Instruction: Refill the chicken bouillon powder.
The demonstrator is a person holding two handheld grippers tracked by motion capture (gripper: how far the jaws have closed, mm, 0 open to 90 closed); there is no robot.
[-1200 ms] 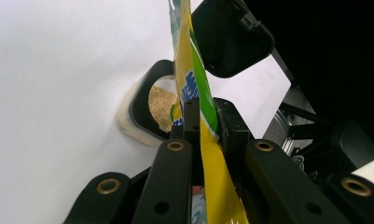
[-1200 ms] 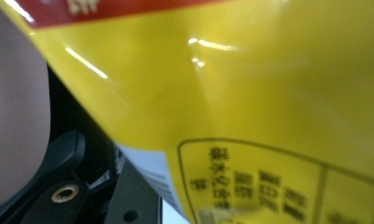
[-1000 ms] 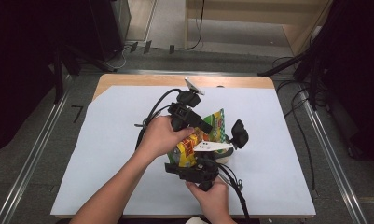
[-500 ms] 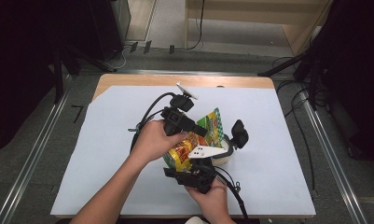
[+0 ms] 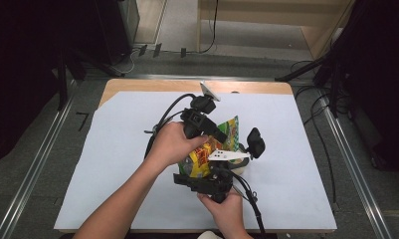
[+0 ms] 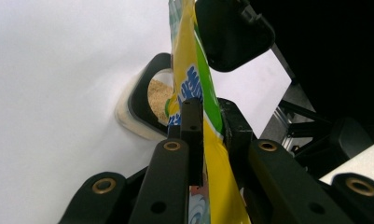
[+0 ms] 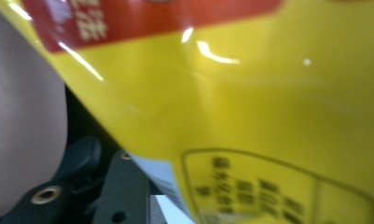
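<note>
The snack bag (image 5: 213,147), yellow and green with red print, is held up off the desk (image 5: 112,164) between both tongs, near the middle of the white sheet. The left tongs (image 6: 208,126) are pinched on the bag: in the left gripper view the jaws are seen pressed against both faces of the foil, which stands edge-on between them. In the high view the left tongs (image 5: 214,133) are gripped from above by the left hand (image 5: 174,144), with a cable looping off behind.

The right tongs (image 5: 207,172) are seen below the bag in the high view, held by the right hand (image 5: 228,209) at the near desk edge. Whether they are clamped on the bag cannot be told; in the right gripper view the bag (image 7: 250,102) is pressed close against the lens, blurred, with one jaw partly seen at lower left.

Just beyond the left tongs, a black-rimmed container (image 6: 149,100) with tan crumbs inside is seen resting on the desk, below the bag's far end. A black lid-like part (image 5: 255,142) is seen just right of the bag.
</note>
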